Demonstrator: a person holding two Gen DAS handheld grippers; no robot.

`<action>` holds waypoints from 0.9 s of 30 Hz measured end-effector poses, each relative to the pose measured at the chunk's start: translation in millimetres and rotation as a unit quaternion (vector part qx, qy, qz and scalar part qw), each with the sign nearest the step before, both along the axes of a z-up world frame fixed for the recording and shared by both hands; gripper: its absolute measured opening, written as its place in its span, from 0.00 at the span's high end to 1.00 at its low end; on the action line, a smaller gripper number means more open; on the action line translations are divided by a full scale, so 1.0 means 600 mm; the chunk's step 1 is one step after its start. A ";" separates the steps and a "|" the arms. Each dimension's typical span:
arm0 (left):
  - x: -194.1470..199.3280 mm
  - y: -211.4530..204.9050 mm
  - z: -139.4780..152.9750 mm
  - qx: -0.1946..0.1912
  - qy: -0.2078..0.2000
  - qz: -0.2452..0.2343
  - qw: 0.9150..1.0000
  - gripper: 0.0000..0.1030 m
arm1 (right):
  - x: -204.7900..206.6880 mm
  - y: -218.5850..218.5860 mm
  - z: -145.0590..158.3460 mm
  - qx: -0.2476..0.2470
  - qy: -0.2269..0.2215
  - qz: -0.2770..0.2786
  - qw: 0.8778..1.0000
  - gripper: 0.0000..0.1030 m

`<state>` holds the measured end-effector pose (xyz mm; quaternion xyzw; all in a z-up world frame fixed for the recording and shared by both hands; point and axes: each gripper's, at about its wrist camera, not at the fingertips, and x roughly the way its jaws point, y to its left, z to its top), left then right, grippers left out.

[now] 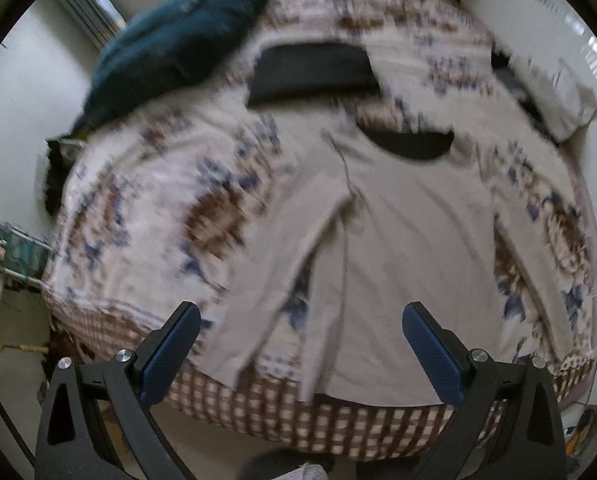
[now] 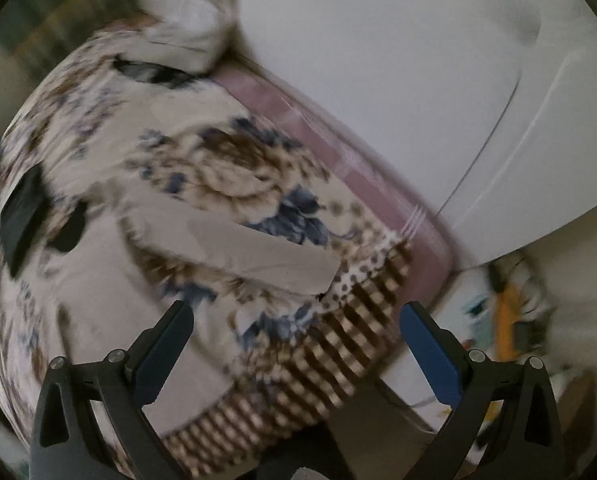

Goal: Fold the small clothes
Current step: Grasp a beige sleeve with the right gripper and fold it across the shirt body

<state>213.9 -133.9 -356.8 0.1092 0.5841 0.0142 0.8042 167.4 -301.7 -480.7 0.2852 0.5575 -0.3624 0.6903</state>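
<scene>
A beige long-sleeved shirt (image 1: 398, 240) with a dark collar lies spread flat on a bed with a floral cover (image 1: 146, 216). Its hem hangs at the bed's near edge. My left gripper (image 1: 302, 316) is open and empty above the hem, touching nothing. In the right wrist view one sleeve of the shirt (image 2: 242, 244) stretches toward the bed's right corner. My right gripper (image 2: 296, 316) is open and empty above the checked border of the floral cover (image 2: 218, 168), near that sleeve's cuff. Both views are blurred by motion.
A dark folded garment (image 1: 314, 70) lies beyond the shirt's collar. A teal pillow (image 1: 170, 40) sits at the far left of the bed. A folded light cloth (image 1: 554, 96) lies at the far right. A white wall or wardrobe (image 2: 418, 80) runs along the bed's right side.
</scene>
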 end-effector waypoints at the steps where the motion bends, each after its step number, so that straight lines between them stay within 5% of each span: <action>1: 0.005 -0.012 -0.029 -0.001 0.012 0.001 1.000 0.00 | -0.004 -0.015 -0.043 0.004 0.008 -0.014 1.000 0.00; 5: 0.022 -0.043 -0.118 -0.001 0.033 -0.004 0.999 0.00 | -0.029 -0.068 -0.214 0.067 0.034 -0.097 0.992 0.00; 9: 0.036 -0.059 -0.183 -0.018 0.041 -0.011 0.999 0.00 | -0.056 -0.082 -0.316 0.113 0.030 -0.175 0.978 0.08; 13: 0.049 -0.050 -0.245 -0.021 0.060 -0.001 0.998 0.00 | -0.072 -0.082 -0.365 0.138 -0.002 -0.224 0.965 0.16; 16: 0.058 -0.029 -0.266 -0.023 0.067 0.015 0.997 0.00 | -0.061 -0.063 -0.373 0.133 -0.020 -0.212 0.968 0.60; 17: 0.060 -0.021 -0.268 -0.022 0.065 0.020 0.997 0.00 | -0.053 -0.053 -0.366 0.121 -0.022 -0.200 0.972 0.83; 18: 0.061 -0.012 -0.267 -0.021 0.062 0.025 0.998 0.00 | -0.042 -0.037 -0.352 0.099 -0.020 -0.184 0.978 0.93; 23: 0.060 0.058 -0.239 -0.016 0.037 0.054 0.998 0.00 | 0.071 0.092 -0.238 0.017 -0.034 -0.030 0.999 0.93; 25: 0.057 0.090 -0.226 -0.009 0.027 0.071 0.997 0.00 | 0.137 0.170 -0.186 0.005 -0.042 0.056 0.998 0.94; 27: 0.050 0.131 -0.214 -0.006 0.018 0.092 0.996 0.00 | 0.213 0.281 -0.143 -0.006 -0.047 0.175 0.983 0.94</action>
